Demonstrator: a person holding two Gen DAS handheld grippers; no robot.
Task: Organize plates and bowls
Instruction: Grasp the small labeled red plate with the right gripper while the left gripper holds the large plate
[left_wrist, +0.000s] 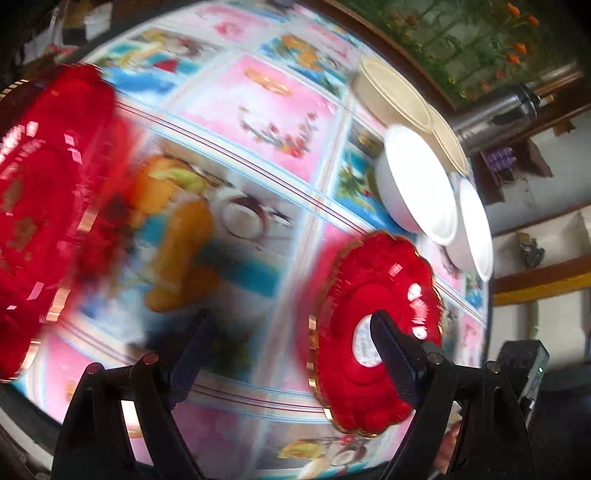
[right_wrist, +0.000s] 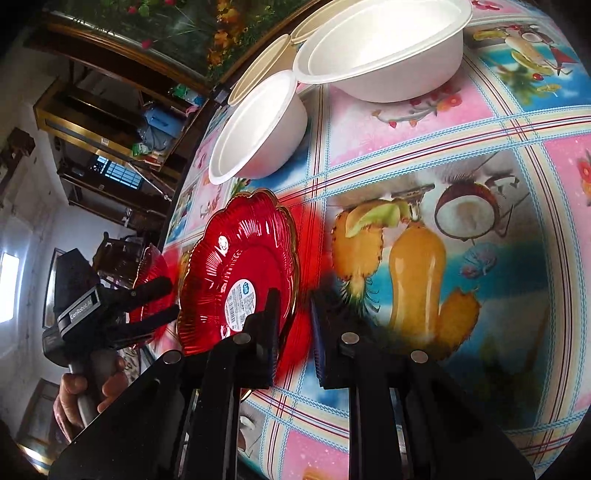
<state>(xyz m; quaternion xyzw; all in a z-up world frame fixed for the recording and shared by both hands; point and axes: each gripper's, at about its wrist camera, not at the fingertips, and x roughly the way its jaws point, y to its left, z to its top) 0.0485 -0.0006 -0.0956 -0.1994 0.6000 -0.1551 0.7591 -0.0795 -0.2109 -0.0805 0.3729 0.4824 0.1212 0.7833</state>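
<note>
- Evidently the red plate (right_wrist: 240, 273), ribbed glossy glass with a gilt scalloped rim and a label at its centre, lies on the tablecloth (right_wrist: 424, 147) by the right gripper (right_wrist: 293, 321).
- Right jaws gape; the left gripper (left_wrist: 284, 347) also stands open, holding nothing.
- Next, probably: straddle the rim, close, carry it toward the white bowls (right_wrist: 258, 129).

A stretch of bare tablecloth (right_wrist: 443, 147) is lying open in the middle of the table, giving room to pass. Two white bowls (right_wrist: 384, 51) and cream lids (right_wrist: 258, 70) are crowding the far edge, touching one another. A red plate (right_wrist: 240, 273) is blocking the near left side, and a second red plate (left_wrist: 48, 206) is blocking the other flank.
</note>
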